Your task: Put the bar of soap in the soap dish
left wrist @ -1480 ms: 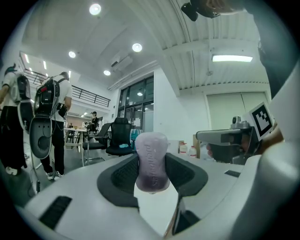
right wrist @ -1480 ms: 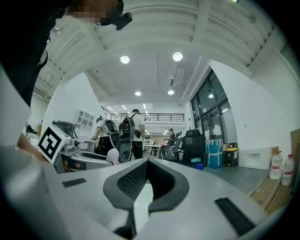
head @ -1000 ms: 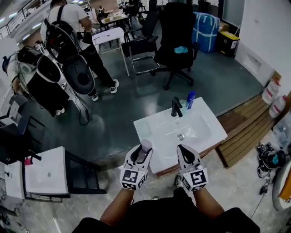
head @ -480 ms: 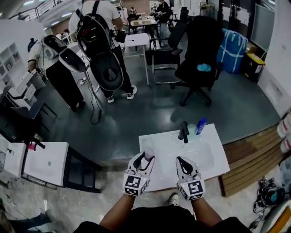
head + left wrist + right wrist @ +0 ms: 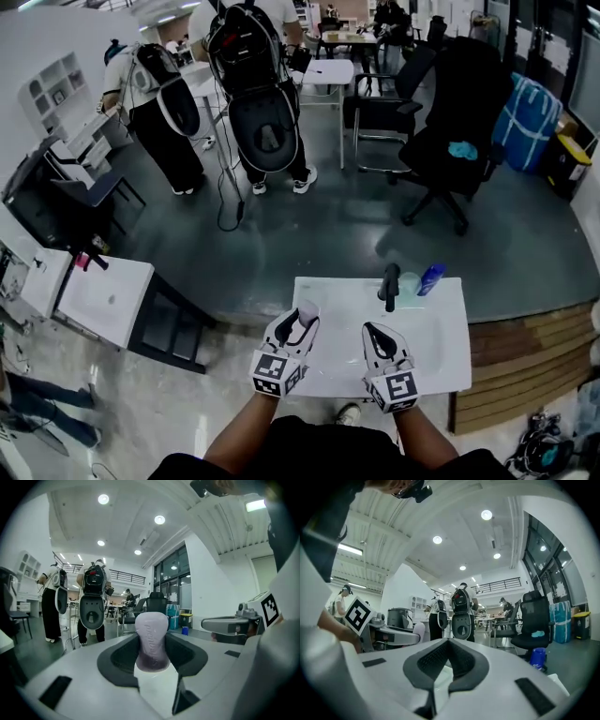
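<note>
A pale lilac bar of soap (image 5: 305, 310) stands upright between the jaws of my left gripper (image 5: 299, 322), which is shut on it above the near left corner of the white sink (image 5: 450, 347). The left gripper view shows the soap (image 5: 151, 632) pinched in the left gripper (image 5: 151, 645). My right gripper (image 5: 375, 336) hangs shut and empty over the basin's near edge; in its own view the right gripper (image 5: 448, 654) has its pads meeting. A small pale dish-like thing (image 5: 410, 281) sits beside the black faucet (image 5: 390, 285); I cannot tell its shape.
A blue bottle (image 5: 431, 278) stands at the sink's back edge. Two people with backpacks (image 5: 253, 84) stand beyond the sink on the grey floor. A black office chair (image 5: 450, 141) is at the back right, a second white sink (image 5: 103, 300) at the left, wooden boards (image 5: 534, 366) at the right.
The head view has swung, so the sink now lies lower and further right and the people nearer the middle. Both grippers keep their pose, the left still holding the soap.
</note>
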`<control>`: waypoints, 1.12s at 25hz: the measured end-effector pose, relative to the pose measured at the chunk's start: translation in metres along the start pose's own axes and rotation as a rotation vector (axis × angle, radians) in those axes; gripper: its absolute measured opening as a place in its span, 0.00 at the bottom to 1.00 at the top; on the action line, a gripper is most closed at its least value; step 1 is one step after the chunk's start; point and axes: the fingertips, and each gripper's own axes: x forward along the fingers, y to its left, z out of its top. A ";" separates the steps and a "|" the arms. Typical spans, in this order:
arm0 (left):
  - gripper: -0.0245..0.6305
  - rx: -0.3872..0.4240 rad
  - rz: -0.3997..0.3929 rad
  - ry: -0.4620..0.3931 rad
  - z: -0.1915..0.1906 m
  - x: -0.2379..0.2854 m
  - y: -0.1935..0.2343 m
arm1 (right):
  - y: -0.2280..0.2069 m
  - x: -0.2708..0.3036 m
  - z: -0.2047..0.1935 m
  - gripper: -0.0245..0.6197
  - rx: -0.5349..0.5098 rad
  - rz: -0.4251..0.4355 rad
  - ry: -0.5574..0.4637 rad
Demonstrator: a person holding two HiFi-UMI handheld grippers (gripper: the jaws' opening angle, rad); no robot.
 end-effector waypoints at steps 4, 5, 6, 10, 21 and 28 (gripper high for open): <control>0.34 -0.027 0.061 0.027 -0.013 0.003 0.009 | -0.001 0.006 -0.010 0.05 0.008 0.048 0.005; 0.34 -0.032 0.069 0.033 -0.015 0.005 0.011 | -0.002 0.008 -0.012 0.05 0.011 0.055 0.009; 0.34 -0.037 0.074 0.037 -0.017 0.006 0.014 | -0.002 0.011 -0.015 0.05 0.019 0.059 0.014; 0.34 -0.062 0.093 0.059 -0.028 0.012 0.028 | -0.001 0.024 -0.023 0.05 0.032 0.076 0.038; 0.34 -0.120 0.136 0.149 -0.067 0.042 0.069 | 0.003 0.053 -0.057 0.05 0.074 0.085 0.122; 0.33 -0.163 0.166 0.228 -0.093 0.057 0.081 | -0.005 0.065 -0.077 0.05 0.095 0.054 0.161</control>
